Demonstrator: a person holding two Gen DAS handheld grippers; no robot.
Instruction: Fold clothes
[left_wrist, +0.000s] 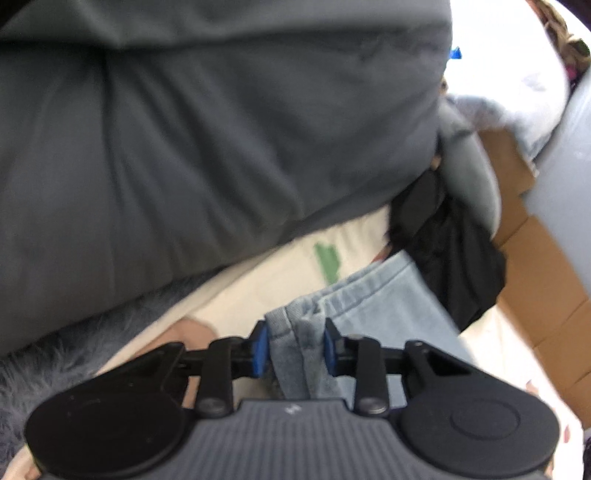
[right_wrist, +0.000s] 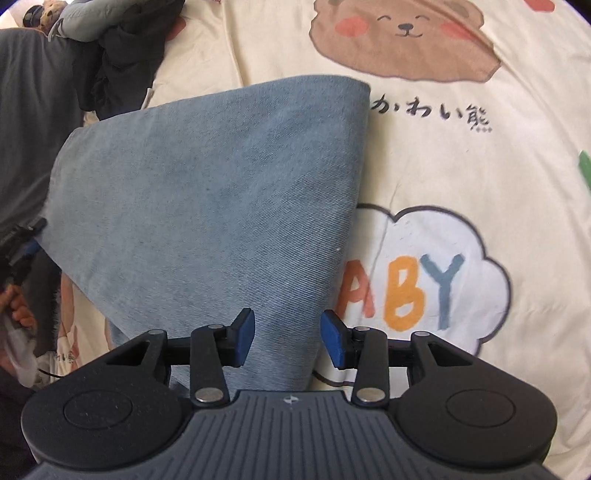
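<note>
Jeans (right_wrist: 207, 206) on bedsheet (right_wrist: 461, 177), hem bunched at 12 o'clock of left gripper (left_wrist: 295, 352), pinched between its pads, right gripper (right_wrist: 287, 341) spread above denim, fabric running to 12 o'clock.

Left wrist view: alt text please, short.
The left gripper pinches the bunched hem of light blue jeans on a cream bedsheet. A grey blanket fills the top, black clothing lies right.

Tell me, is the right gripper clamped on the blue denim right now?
No, the right gripper hangs over the denim with its blue pads apart and nothing pinched between them.
</note>
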